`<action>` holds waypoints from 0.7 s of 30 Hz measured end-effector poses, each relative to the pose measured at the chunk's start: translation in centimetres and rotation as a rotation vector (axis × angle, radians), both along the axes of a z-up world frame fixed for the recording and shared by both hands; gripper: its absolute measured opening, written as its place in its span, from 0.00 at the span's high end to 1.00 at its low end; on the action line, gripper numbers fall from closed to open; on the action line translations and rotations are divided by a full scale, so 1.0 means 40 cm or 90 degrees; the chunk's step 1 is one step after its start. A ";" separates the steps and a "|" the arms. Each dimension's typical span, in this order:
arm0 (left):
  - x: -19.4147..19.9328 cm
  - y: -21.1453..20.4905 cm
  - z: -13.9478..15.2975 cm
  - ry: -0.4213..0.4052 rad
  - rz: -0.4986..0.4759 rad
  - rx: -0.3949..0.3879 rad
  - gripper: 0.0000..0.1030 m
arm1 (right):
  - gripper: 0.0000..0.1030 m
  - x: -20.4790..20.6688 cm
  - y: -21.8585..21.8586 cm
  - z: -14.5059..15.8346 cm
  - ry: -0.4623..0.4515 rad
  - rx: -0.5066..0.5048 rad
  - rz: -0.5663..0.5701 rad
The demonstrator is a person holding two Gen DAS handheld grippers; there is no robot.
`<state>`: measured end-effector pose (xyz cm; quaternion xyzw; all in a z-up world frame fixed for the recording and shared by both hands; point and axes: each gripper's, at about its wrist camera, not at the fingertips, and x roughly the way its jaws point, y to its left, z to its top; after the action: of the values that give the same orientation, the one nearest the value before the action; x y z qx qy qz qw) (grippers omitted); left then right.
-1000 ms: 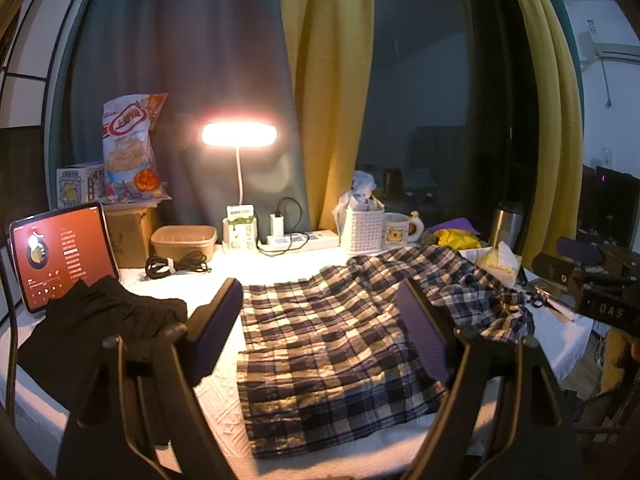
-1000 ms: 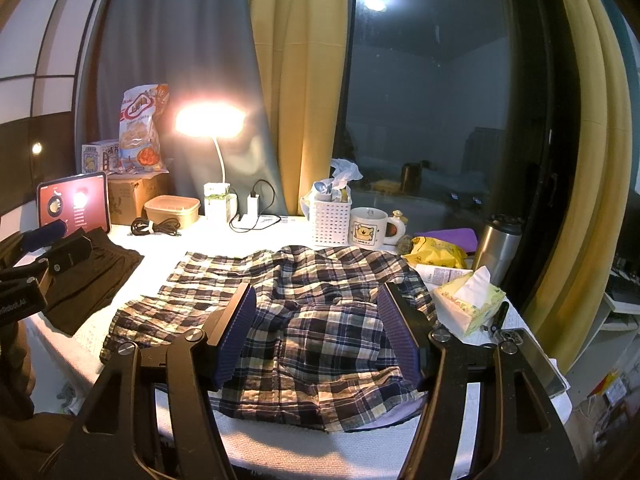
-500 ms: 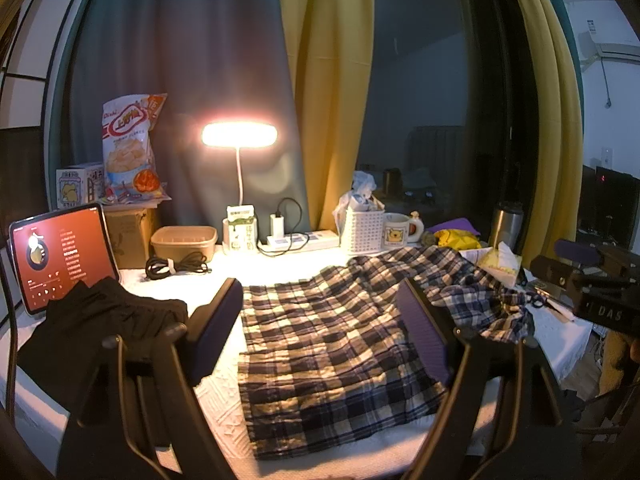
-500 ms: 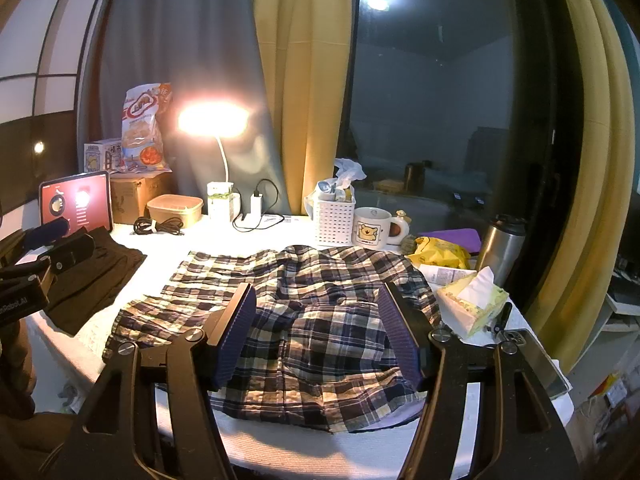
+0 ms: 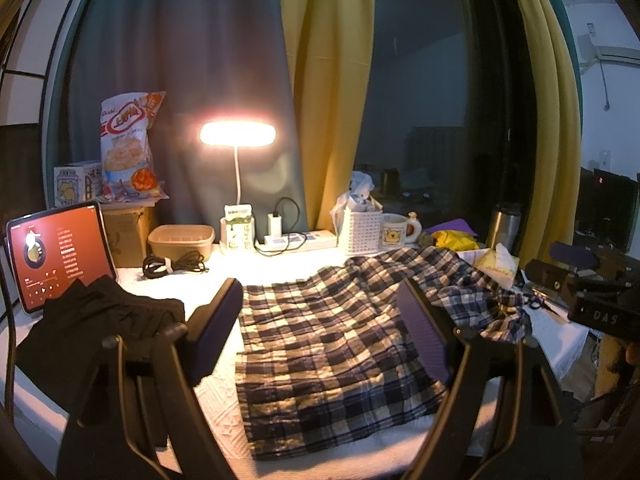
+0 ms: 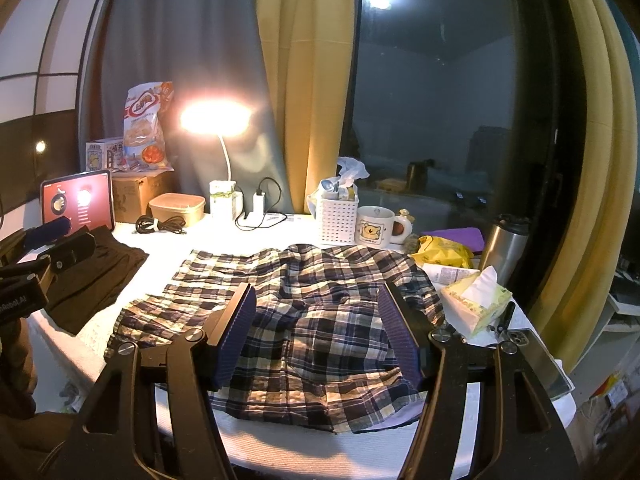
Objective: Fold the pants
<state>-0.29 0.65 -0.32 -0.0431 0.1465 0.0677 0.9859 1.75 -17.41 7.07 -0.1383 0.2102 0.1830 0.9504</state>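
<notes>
a: plaid cotton, thin, crinkled. the plaid pants (image 5: 336, 344) lie spread on the white table cover (image 5: 216, 404), between the black garment (image 5: 92, 332) on your left and the tissue pack (image 6: 476, 304) on your right.

b: how will they handle?

a: my guess is light and limp. no stiffness, so any edge you lift will sag and drag the rest. likely not slippery on that textured cover, and nothing fragile about them.

b: tongs?

a: your left gripper (image 5: 320, 336) stands wide open, holding nothing, above the left end of the cloth. your right gripper (image 6: 318, 336) is also wide and empty, above the bunched right end.

b: which way do they run?

a: long axis goes left to right across the table, roughly along the near edge. the flat end sits to your left. the rumpled end (image 5: 492, 300) is to your right, by the tissues. i cannot tell for sure which end is the waistband.

b: where do you take hold?

a: i'd pinch near corners at the hem edge, one per gripper, deep enough to catch both layers. keep clear of the mug (image 6: 374, 232) and the white basket (image 6: 338, 220) behind.
</notes>
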 end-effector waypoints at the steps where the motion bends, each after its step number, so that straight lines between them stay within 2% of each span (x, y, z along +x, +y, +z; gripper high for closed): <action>1: 0.010 0.001 -0.002 0.006 -0.001 -0.003 0.22 | 0.35 0.005 0.000 -0.003 0.002 0.001 0.001; 7: 0.109 0.047 -0.053 0.081 -0.004 -0.011 0.22 | 0.35 0.099 -0.015 -0.052 0.050 -0.002 -0.015; 9: 0.160 0.071 -0.079 0.115 -0.001 -0.013 0.22 | 0.35 0.147 -0.025 -0.072 0.077 -0.002 -0.025; 13: 0.276 0.146 -0.135 0.182 0.006 -0.050 0.22 | 0.35 0.252 -0.046 -0.109 0.123 0.004 -0.042; 21: 0.505 0.303 -0.217 0.277 0.015 -0.081 0.22 | 0.35 0.465 -0.076 -0.124 0.157 -0.010 -0.054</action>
<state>19.93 12.76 -9.00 -0.0910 0.3589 0.0777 0.9257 20.33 -20.45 2.12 -0.1129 0.3325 0.1568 0.9231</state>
